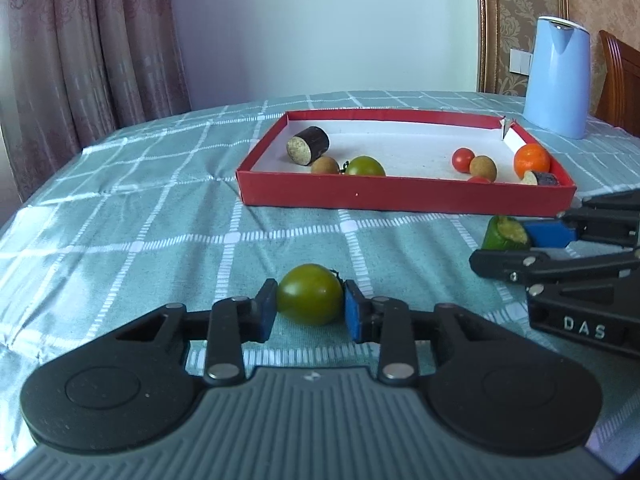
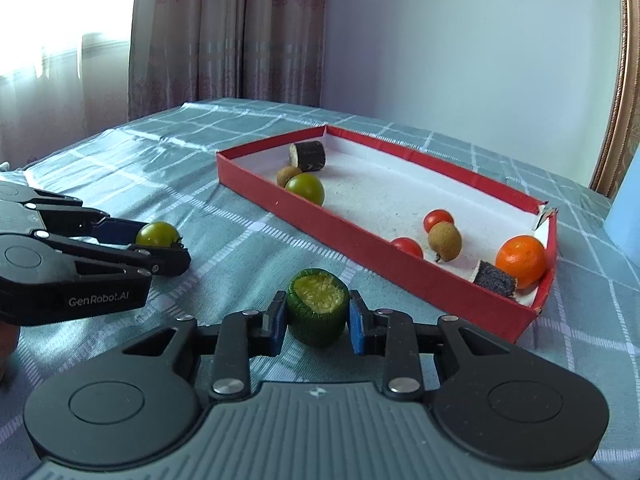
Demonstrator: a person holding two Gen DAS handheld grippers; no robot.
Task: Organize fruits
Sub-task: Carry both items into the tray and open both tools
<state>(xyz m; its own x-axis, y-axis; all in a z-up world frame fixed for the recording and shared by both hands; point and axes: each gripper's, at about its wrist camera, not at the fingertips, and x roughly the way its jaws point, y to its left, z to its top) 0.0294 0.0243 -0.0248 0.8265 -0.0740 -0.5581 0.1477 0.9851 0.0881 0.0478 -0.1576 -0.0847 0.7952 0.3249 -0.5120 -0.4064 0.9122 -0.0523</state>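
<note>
My left gripper is shut on a green tomato that rests on the checked tablecloth; it also shows in the right wrist view. My right gripper is shut on a green cut fruit piece with a yellowish cut top, on the cloth just before the red tray; the piece also shows in the left wrist view. The tray holds a second green tomato, dark cut cylinders, brown longans, red tomatoes and an orange.
A light blue kettle stands behind the tray at the right. A wooden chair is at the far right. Curtains hang beyond the table's left edge. The tablecloth lies wrinkled to the left.
</note>
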